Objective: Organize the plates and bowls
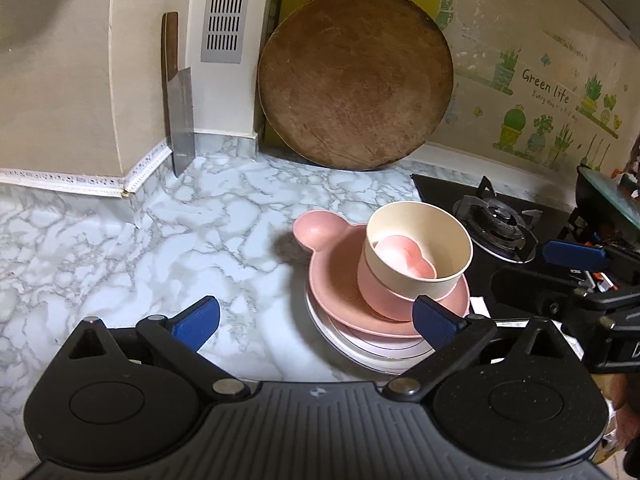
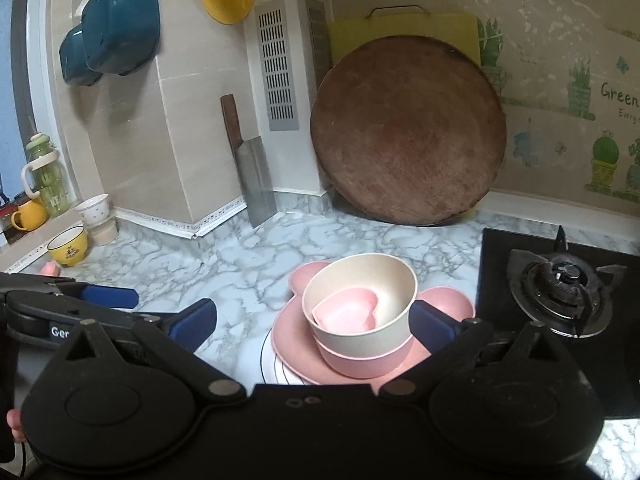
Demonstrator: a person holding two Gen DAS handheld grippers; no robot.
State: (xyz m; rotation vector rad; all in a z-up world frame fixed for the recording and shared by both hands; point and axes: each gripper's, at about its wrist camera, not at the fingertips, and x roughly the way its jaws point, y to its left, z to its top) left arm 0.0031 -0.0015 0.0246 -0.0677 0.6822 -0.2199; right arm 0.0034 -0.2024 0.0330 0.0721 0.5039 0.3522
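Note:
A stack of dishes stands on the marble counter. White plates (image 1: 360, 348) lie at the bottom, then a pink mouse-eared plate (image 1: 332, 276), a pink bowl (image 1: 380, 300), a cream bowl (image 1: 420, 240) and a small pink heart dish (image 1: 404, 258) inside it. In the right wrist view the same stack shows the cream bowl (image 2: 360, 292), heart dish (image 2: 346, 312), pink bowl (image 2: 360, 360), eared plate (image 2: 292, 336) and white plates (image 2: 268, 360). My left gripper (image 1: 316, 322) is open and empty, just before the stack. My right gripper (image 2: 314, 320) is open and empty, its jaws either side of the bowls.
A round wooden board (image 1: 356, 80) and a yellow board (image 2: 400, 26) lean on the back wall. A cleaver (image 2: 256, 188) leans left of them. The gas hob (image 2: 560, 292) lies right of the stack. Cups (image 2: 68, 246) and a green bottle (image 2: 46, 176) stand at far left.

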